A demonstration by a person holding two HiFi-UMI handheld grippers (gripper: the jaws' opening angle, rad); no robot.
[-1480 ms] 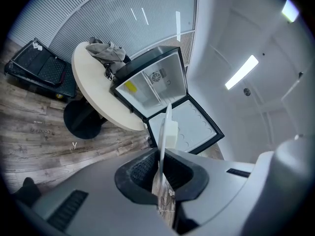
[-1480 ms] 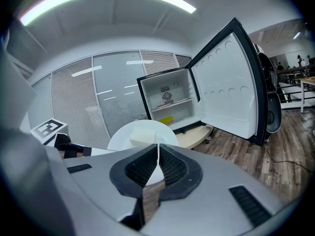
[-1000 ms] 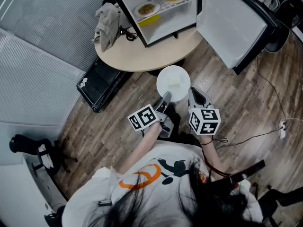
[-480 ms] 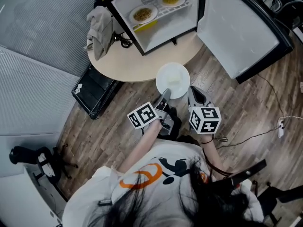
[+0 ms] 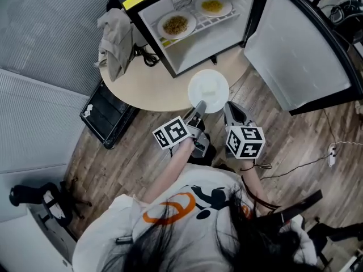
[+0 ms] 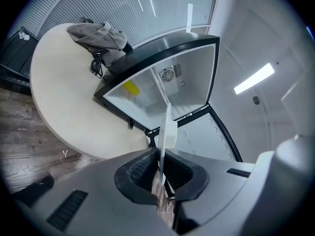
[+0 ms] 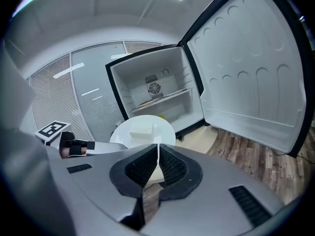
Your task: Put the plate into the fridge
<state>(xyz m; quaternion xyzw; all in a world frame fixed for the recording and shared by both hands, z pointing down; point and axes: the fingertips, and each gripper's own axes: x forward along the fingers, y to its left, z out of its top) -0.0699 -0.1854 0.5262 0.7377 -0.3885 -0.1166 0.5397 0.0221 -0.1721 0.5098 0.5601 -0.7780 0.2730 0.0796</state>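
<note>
While closed, both hand-held grippers (image 5: 199, 106) (image 5: 226, 107) pinch the plate (image 5: 209, 89).

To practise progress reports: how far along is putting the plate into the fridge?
Done: the fridge door stands open. In hand: left gripper and right gripper are both shut on the plate, holding it outside, in front of the fridge. Left: set it inside and let go.

Round desk (image 5: 153, 92) ahead of me carries the open mini fridge (image 5: 198, 45), with a crumpled grey cloth (image 5: 113, 41) and black cable (image 5: 144, 55) beside it. Fridge wire shelf (image 5: 199, 21) holds two plates of food (image 5: 176, 24). Wood floor (image 5: 119, 157) has a black case (image 5: 108, 115) by the desk edge
</note>
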